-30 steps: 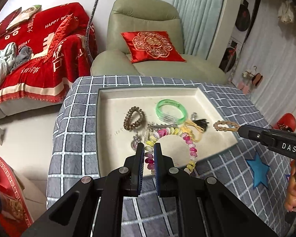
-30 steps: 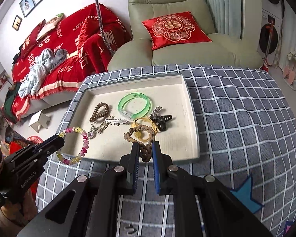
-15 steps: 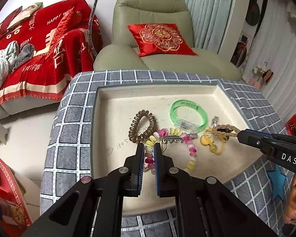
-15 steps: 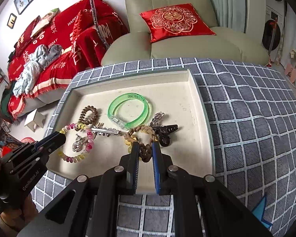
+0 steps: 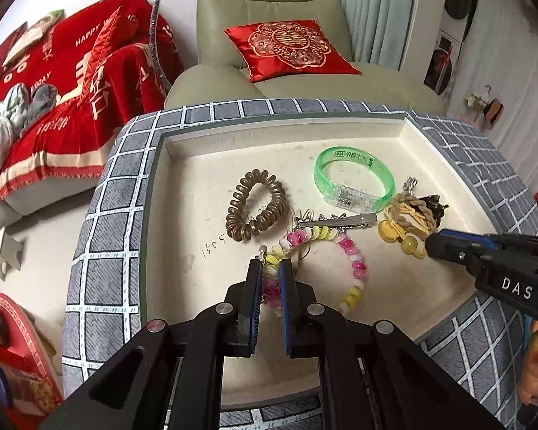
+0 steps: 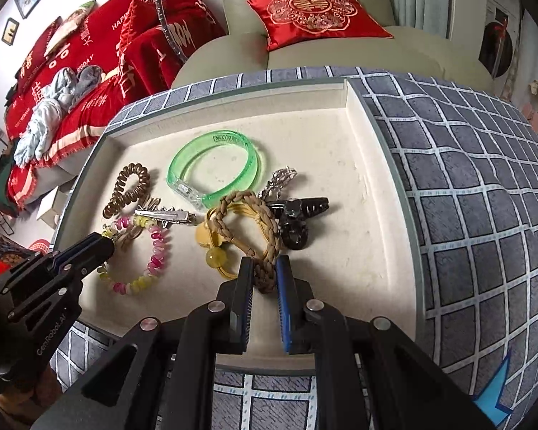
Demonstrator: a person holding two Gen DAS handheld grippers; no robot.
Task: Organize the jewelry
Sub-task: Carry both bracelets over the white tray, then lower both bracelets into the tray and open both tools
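We see the left gripper clenched on the beaded bracelet, the right gripper clenched on the braided bracelet, both apparently resting in the tray.

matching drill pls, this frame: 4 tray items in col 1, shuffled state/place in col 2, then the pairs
1. beaded bracelet
2. braided rope bracelet
3. green bangle
4. brown spiral hair tie

A. free, nearest the tray's far wall
B. clamped in the right gripper
C. free, leftmost in the tray
D. clamped in the left gripper

Pairs: 1-D, 2-B, 3-A, 4-C
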